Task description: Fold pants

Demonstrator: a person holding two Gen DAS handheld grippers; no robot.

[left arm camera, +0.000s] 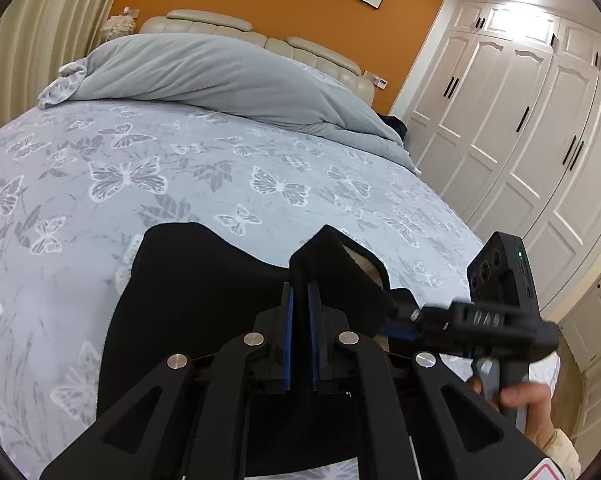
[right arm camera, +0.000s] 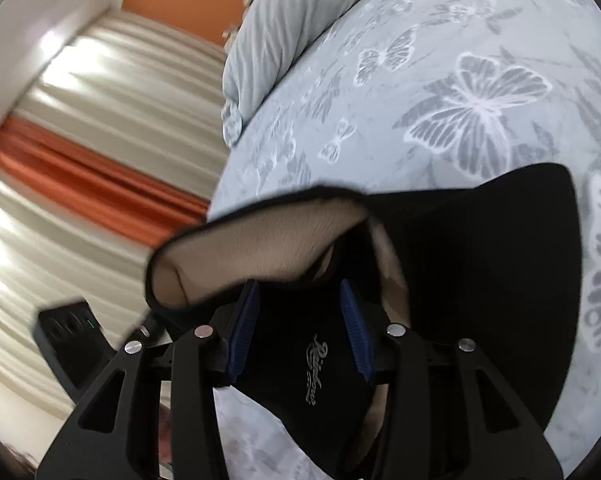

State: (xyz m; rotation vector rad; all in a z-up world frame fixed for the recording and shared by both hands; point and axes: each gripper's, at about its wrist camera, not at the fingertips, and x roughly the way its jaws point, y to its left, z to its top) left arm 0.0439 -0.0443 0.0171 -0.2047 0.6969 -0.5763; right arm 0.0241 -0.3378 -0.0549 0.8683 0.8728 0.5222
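Black pants (left arm camera: 204,280) with a beige fleece lining lie at the near edge of the bed. My left gripper (left arm camera: 301,292) is shut on a raised fold of the pants, with the lining (left arm camera: 364,260) showing just beyond it. My right gripper (right arm camera: 300,300) is open around the waistband with its silver logo (right arm camera: 315,368); the blue pads (right arm camera: 244,320) stand apart on either side of the cloth. The lining flap (right arm camera: 268,244) curls up past the fingers. The right gripper also shows in the left wrist view (left arm camera: 404,320), reaching in from the right against the same fold.
The bed sheet (left arm camera: 220,168) is blue-grey with butterflies. A grey duvet (left arm camera: 220,76) is bunched at the headboard. White wardrobes (left arm camera: 520,120) line the right wall. Beige and orange curtains (right arm camera: 80,152) hang on the far side.
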